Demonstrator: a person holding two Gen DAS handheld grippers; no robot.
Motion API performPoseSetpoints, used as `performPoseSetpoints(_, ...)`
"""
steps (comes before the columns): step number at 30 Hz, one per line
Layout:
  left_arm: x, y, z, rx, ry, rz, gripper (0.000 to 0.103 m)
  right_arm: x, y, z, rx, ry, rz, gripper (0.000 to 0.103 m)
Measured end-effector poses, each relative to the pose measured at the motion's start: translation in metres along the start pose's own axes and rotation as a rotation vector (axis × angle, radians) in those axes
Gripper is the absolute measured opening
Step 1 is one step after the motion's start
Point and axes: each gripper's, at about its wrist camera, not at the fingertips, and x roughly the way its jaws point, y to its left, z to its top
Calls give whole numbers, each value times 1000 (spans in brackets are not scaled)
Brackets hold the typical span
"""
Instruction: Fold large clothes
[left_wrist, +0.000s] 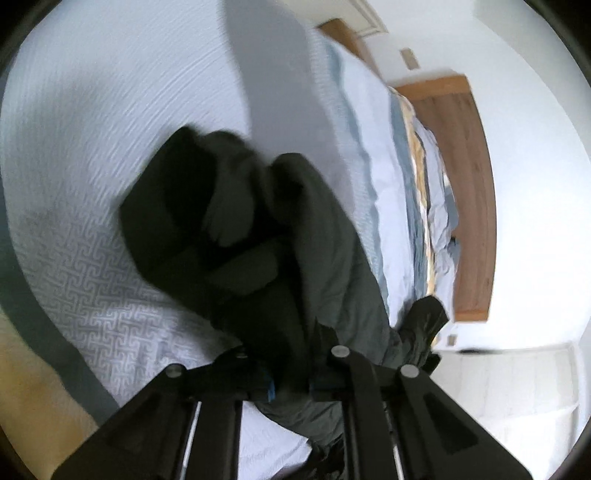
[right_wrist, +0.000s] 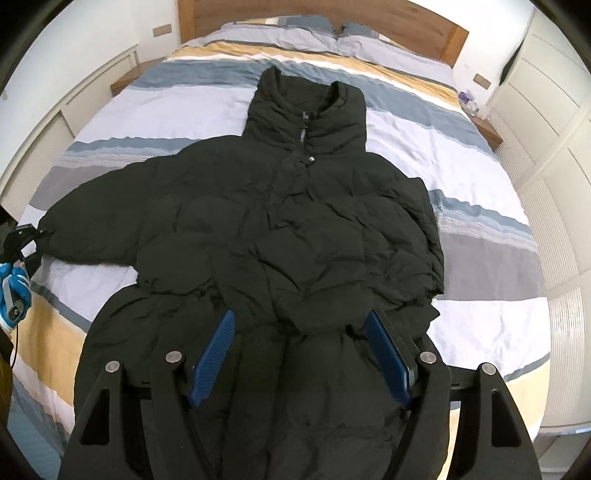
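Bed (right_wrist: 480, 206) with wooden headboard (right_wrist: 369, 14), striped duvet (right_wrist: 155, 103) in blue, grey, white and mustard, two pillows (right_wrist: 280, 35) at its head, black puffer jacket (right_wrist: 295, 229) spread front-up across the duvet, collar toward the headboard

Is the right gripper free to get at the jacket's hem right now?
Probably yes: the right gripper is open, its fingers apart over the jacket hem, with nothing between them and the fabric.
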Motion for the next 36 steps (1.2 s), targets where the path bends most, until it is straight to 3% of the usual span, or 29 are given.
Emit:
performPoseSetpoints(5,-28,-64,-28,197,-50,54,10,12,-14,-8,6,-18,65,73)
performPoseSetpoints(12,-41,-165,-104,426,-86,66,10,18,-61,-22,39,-51,142,73)
performPoseSetpoints(21,4,-264,-245,646,21,65,10,6,-170,-39,185,-100,172,73)
performPoseSetpoints(26,37,-292,-326,772,121,107,9,9,-220,-58,270,-94,186,73)
performPoseSetpoints(32,78,-293,-417,929,238,240,9,28,-247,-84,324,-45,216,73)
performPoseSetpoints(36,96,-279,-442,962,283,311,9,39,-251,-94,320,-15,236,73)
